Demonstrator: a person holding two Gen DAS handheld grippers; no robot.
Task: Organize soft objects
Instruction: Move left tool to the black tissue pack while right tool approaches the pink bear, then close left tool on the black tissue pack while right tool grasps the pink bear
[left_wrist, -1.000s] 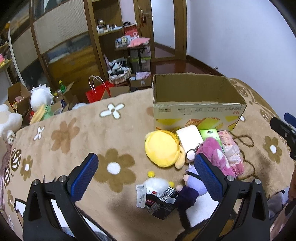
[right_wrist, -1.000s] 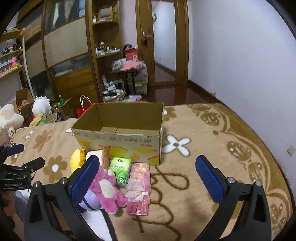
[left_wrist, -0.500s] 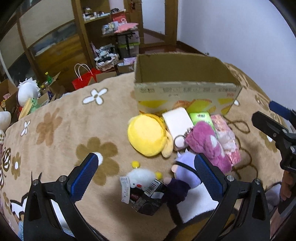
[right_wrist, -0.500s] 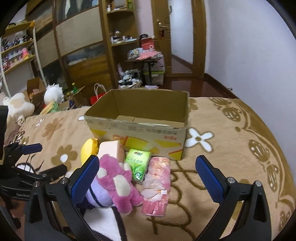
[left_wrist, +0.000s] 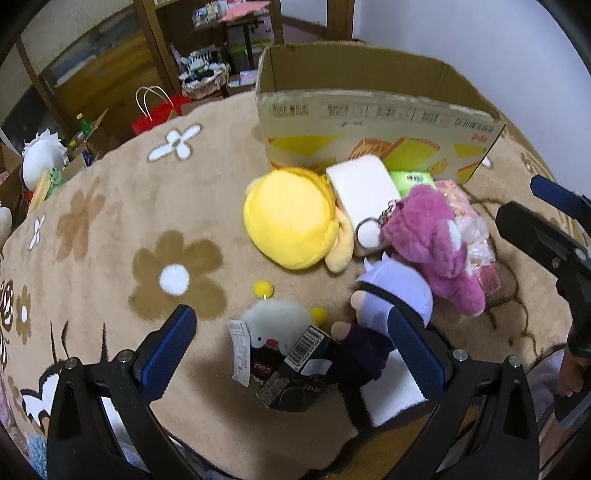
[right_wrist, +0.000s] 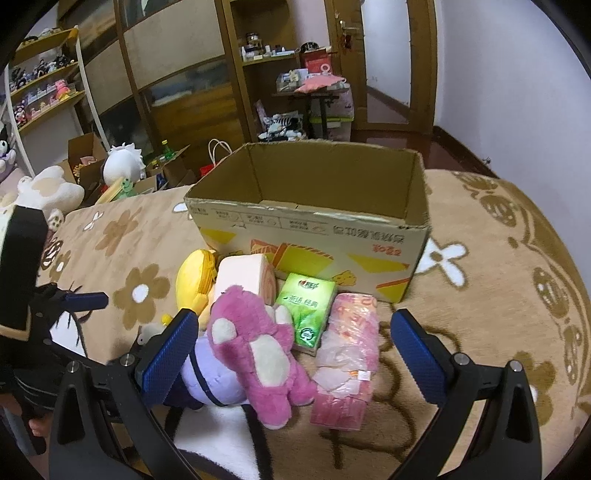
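Both hand-held grippers gape over plush toys (right_wrist: 255, 354).

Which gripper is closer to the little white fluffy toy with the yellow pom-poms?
Left. The left gripper is right over the white fluffy toy, open jaws on either side. The right gripper is off to the side, over the pink bear.

Purple plush (left_wrist: 395, 299) lower body hidden behind left gripper finger (left_wrist: 417, 347); in right wrist view its head (right_wrist: 207, 373) sits under pink plush (right_wrist: 255, 350). Green tissue pack (left_wrist: 412, 181) mostly covered by white block (left_wrist: 362, 188). Cardboard box (right_wrist: 314, 229) floor barely visible. Shelf items too small to tell.
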